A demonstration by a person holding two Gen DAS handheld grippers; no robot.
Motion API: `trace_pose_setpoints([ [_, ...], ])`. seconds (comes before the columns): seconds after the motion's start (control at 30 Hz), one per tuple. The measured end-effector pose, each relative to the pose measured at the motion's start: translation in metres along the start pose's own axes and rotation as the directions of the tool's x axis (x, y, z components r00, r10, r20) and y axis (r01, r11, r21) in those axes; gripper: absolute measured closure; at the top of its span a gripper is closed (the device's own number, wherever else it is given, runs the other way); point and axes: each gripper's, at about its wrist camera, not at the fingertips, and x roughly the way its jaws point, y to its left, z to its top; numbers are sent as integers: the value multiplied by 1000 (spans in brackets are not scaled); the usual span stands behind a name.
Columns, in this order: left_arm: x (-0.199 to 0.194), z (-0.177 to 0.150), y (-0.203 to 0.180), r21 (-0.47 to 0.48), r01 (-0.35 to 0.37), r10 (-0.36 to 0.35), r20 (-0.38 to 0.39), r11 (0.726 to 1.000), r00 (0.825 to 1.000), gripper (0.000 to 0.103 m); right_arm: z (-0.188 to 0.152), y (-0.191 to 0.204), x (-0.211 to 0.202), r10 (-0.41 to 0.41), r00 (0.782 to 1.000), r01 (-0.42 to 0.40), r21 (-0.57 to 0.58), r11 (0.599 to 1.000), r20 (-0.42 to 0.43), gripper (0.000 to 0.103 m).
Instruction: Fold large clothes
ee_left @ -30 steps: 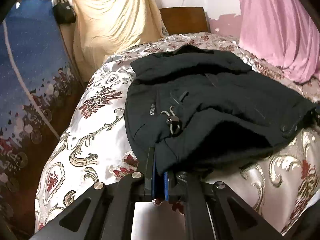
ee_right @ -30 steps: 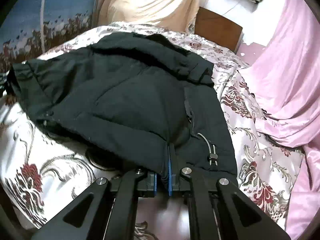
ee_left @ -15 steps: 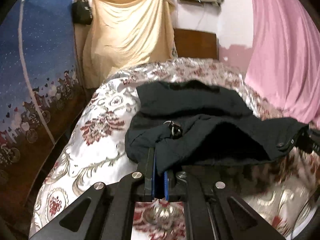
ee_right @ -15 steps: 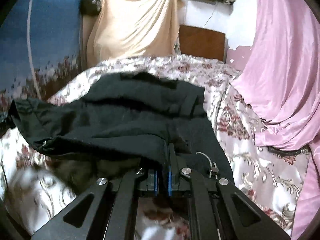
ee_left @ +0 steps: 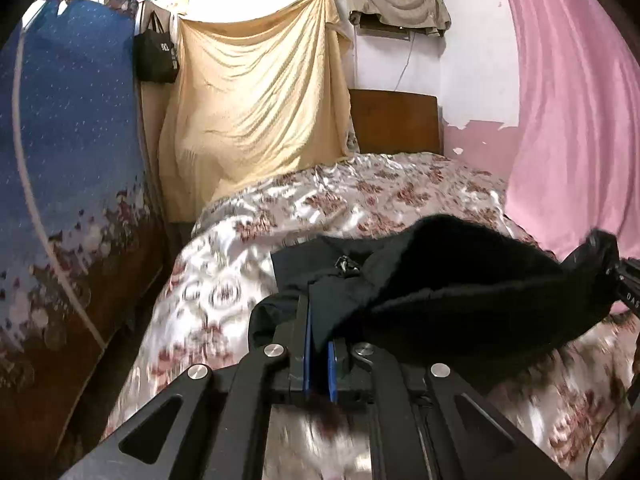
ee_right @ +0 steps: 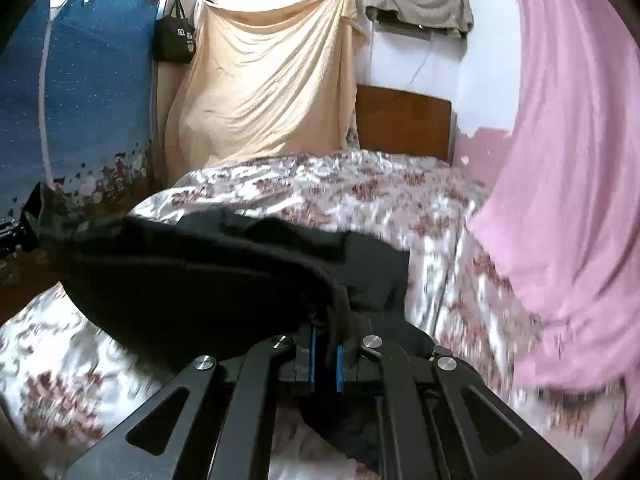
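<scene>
A large black jacket [ee_left: 460,280] hangs stretched between my two grippers above the floral bedspread [ee_left: 360,196]. My left gripper [ee_left: 319,344] is shut on one edge of the jacket, near a drawcord toggle [ee_left: 347,265]. My right gripper [ee_right: 326,352] is shut on the other edge of the jacket [ee_right: 192,276]. The cloth sags in a dark fold between them. The right gripper's body [ee_left: 628,284] shows at the far right of the left wrist view, and the far corner of the jacket [ee_right: 40,216] at the left of the right wrist view.
The bed [ee_right: 340,184] runs back to a brown headboard [ee_left: 396,120]. A yellow sheet [ee_left: 256,112] hangs on the wall with a black bag [ee_left: 154,56] beside it. A blue patterned cloth [ee_left: 68,140] stands to the left, a pink curtain [ee_right: 572,160] to the right.
Both grippers have lifted the jacket's front edge up off the bed and tilted upward, so the room's walls now show. The jacket has gone from lying spread flat to hanging bunched between them.
</scene>
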Motion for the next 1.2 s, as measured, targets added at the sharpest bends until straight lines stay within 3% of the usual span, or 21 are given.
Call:
trace_pose_setpoints([
  [0.3, 113, 73, 5, 62, -55, 56, -2, 997, 998, 97, 95, 7, 115, -43, 999, 44, -78, 996, 11, 98],
  [0.53, 214, 109, -1, 84, -72, 78, -70, 994, 994, 97, 137, 11, 229, -93, 993, 83, -119, 989, -76, 98],
  [0.8, 311, 109, -7, 58, -81, 90, -175, 995, 980, 97, 138, 23, 335, -149, 973, 119, -171, 978, -177, 98],
  [0.97, 350, 91, -4, 13, -85, 85, -240, 996, 967, 97, 126, 28, 369, -156, 964, 121, -168, 978, -216, 98],
  [1.07, 364, 83, 5, -62, -62, 42, -276, 996, 960, 96, 118, 30, 381, -152, 961, 116, -161, 980, -232, 97],
  [1.2, 362, 80, 17, -192, -29, -23, -261, 981, 965, 94, 111, 28, 387, -133, 963, 103, -135, 985, -235, 96],
])
